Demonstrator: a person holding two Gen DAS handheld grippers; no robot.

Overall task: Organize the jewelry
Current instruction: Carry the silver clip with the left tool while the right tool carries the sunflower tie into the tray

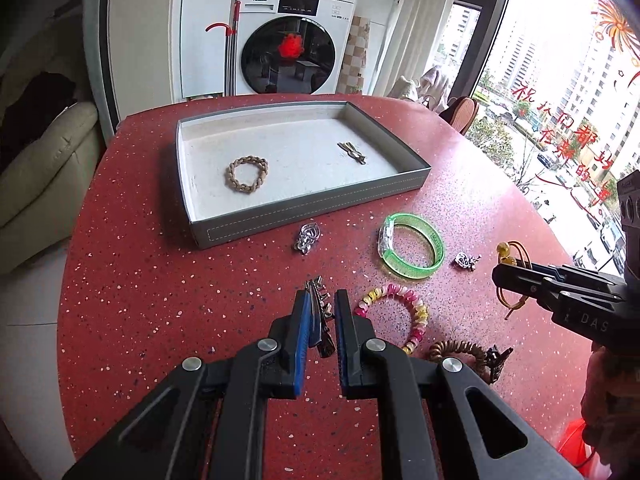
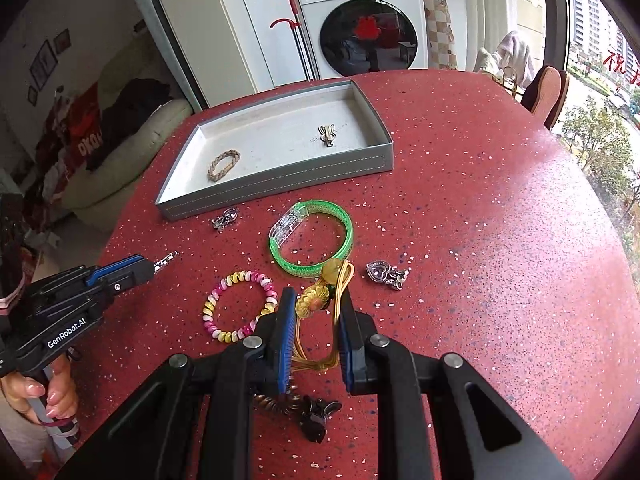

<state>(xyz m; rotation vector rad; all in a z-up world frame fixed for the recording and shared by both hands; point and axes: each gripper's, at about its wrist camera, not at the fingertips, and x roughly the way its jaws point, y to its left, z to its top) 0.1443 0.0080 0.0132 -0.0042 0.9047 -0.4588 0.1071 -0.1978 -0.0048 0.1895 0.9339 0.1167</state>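
Both grippers are up over a red table. Left gripper pinches a silver hair clip between its blue pads. Right gripper squeezes a yellow cord with a flower bead. On the right side the table is bare all the way to its round edge by the window. At the far side sits a gray tray with low walls, open on top. Inside it lie a brown braided ring on the left and a small bunny clip on the right, well apart. Near the tray's front wall lie a silver charm and a green bangle. A heart charm, a pink and yellow coil band and a brown coil band lie closer.
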